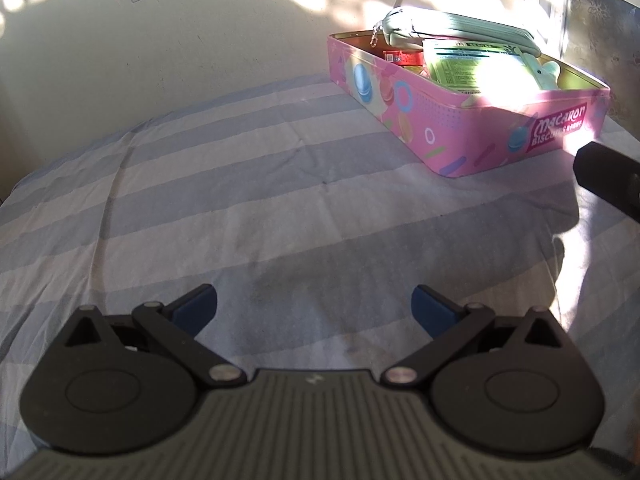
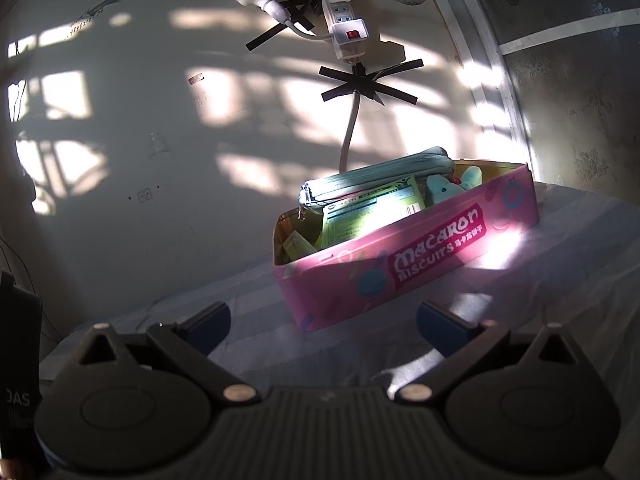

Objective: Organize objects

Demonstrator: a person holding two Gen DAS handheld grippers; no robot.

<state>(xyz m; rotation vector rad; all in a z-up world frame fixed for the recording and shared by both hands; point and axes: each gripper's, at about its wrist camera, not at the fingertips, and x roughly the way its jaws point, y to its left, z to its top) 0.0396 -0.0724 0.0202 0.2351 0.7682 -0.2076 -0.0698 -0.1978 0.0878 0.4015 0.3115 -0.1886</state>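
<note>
Your left gripper (image 1: 314,310) and right gripper (image 2: 323,326): both spread wide, holding nothing. Pink biscuit tin (image 1: 460,120) sits on the striped sheet (image 1: 240,184) by the wall, lidless, packed with pouch (image 2: 372,176), green packet (image 2: 372,212), plush toy (image 2: 444,190).

It looked like a lived-in home room. A creased blue-and-white striped cotton sheet (image 1: 248,184) covered the surface, running up to a scuffed cream plaster wall (image 2: 160,128). A white plastic power strip (image 2: 345,20) was fixed to that wall with black tape strips (image 2: 370,82), and patterned wallpaper (image 2: 580,120) adjoined it.
</note>
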